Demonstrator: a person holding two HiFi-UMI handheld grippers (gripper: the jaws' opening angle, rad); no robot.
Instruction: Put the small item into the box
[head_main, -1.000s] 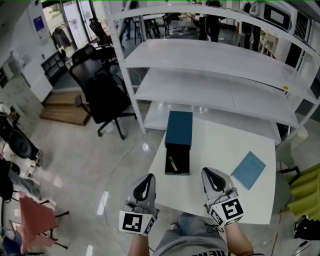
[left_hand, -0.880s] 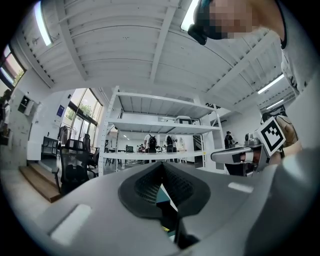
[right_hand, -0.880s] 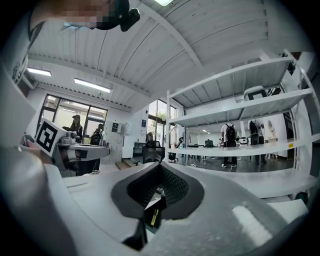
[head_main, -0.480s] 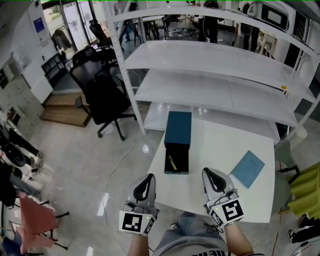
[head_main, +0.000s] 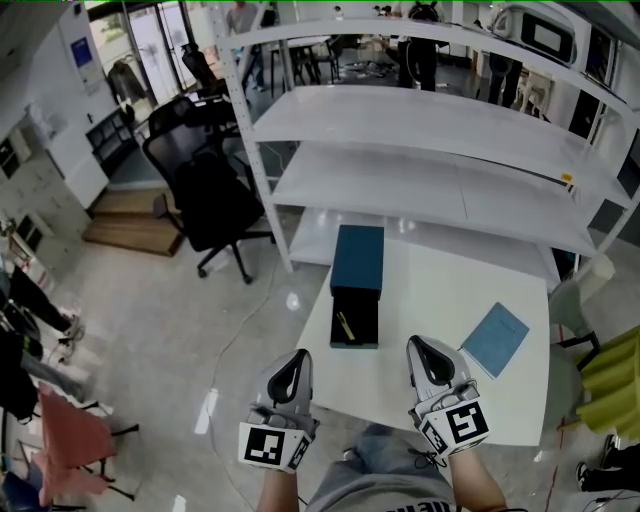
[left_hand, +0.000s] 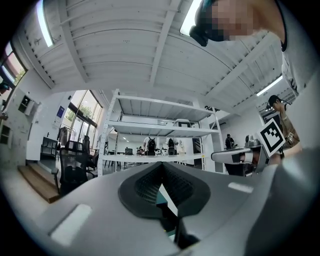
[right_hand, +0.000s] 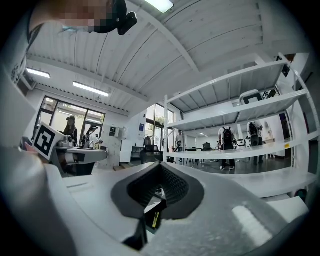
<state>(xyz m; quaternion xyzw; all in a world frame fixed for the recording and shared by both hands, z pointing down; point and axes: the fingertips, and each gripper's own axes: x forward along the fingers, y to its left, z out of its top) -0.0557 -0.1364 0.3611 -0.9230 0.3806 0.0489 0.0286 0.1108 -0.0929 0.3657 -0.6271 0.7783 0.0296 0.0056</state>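
Observation:
An open box (head_main: 356, 318) lies on the white table (head_main: 440, 300), its black inside facing up and its teal lid (head_main: 358, 257) laid back behind it. A small gold item (head_main: 344, 326) rests inside the black tray. My left gripper (head_main: 290, 375) hangs off the table's near left corner, short of the box, shut and holding nothing. My right gripper (head_main: 430, 362) hovers over the table's near edge, right of the box, also shut and empty. Each gripper view shows its jaws meeting at the tips, left (left_hand: 161, 185) and right (right_hand: 161, 186), with the box glimpsed below.
A blue booklet (head_main: 497, 340) lies on the table's right side. A white shelf rack (head_main: 420, 190) rises right behind the table. A black office chair (head_main: 205, 190) stands at the left, a pink chair (head_main: 65, 440) at the lower left on the glossy floor.
Both grippers and the box stay where they were. Only the figures at the far left edge of the head view have shifted.

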